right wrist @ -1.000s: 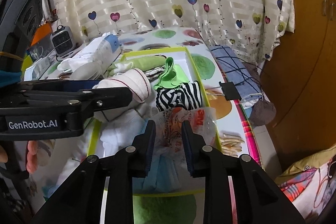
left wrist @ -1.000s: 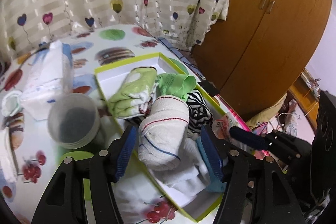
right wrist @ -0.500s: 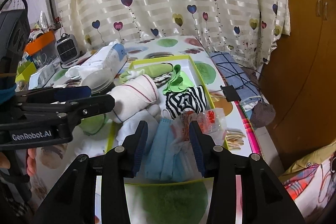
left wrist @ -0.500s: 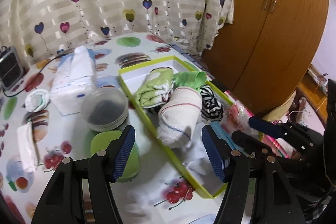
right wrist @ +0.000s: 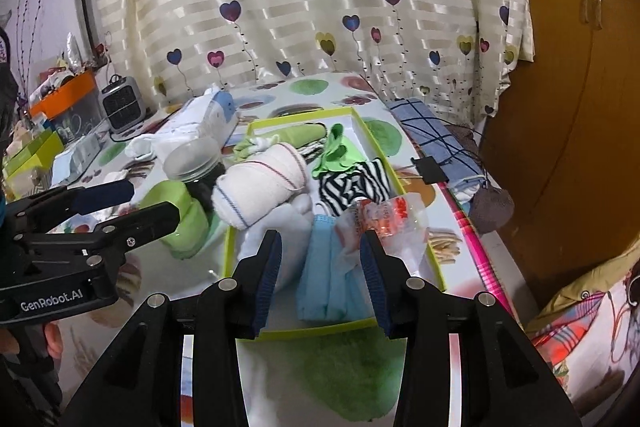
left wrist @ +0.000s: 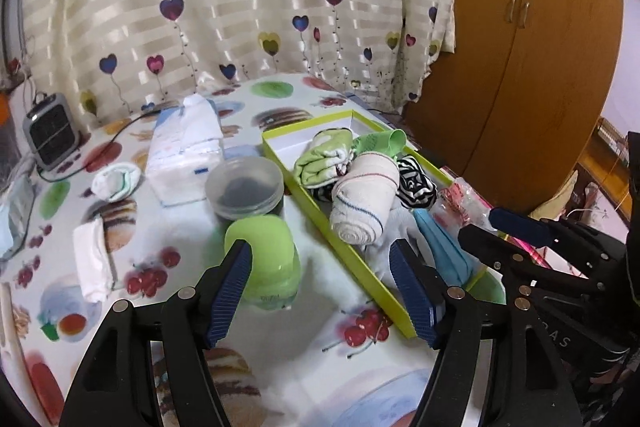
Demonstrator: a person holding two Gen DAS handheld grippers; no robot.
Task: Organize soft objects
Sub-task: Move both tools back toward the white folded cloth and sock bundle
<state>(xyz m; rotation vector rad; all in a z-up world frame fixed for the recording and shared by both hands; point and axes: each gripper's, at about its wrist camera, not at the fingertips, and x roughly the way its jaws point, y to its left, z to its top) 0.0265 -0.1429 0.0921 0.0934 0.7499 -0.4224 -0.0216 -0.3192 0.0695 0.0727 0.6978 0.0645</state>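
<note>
A green-rimmed white box [left wrist: 360, 263] [right wrist: 434, 273] holds soft things: a rolled white towel with thin stripes [left wrist: 366, 201] [right wrist: 260, 189], a green-white cloth [left wrist: 324, 157], a zebra-striped cloth [right wrist: 354, 183], a blue mask [right wrist: 328, 281] and a clear plastic bag [right wrist: 390, 223]. My left gripper [left wrist: 320, 289] is open and empty above the table, left of the box. My right gripper [right wrist: 320, 277] is open over the box's near end, above the blue mask. A rolled sock [left wrist: 116, 179] and a folded white cloth [left wrist: 94, 265] lie on the table at left.
A green jar [left wrist: 268, 263], a clear round tub [left wrist: 244, 187], a tissue pack [left wrist: 184, 149] and a small heater [left wrist: 50, 137] stand on the patterned tablecloth. A wooden wardrobe [left wrist: 520, 47] is to the right. A folded blue cloth [right wrist: 436, 143] lies right of the box.
Both grippers pulled back and up from the box. The left one let go of the rolled towel, which now lies in the box. The right one opened and released the plastic bag.
</note>
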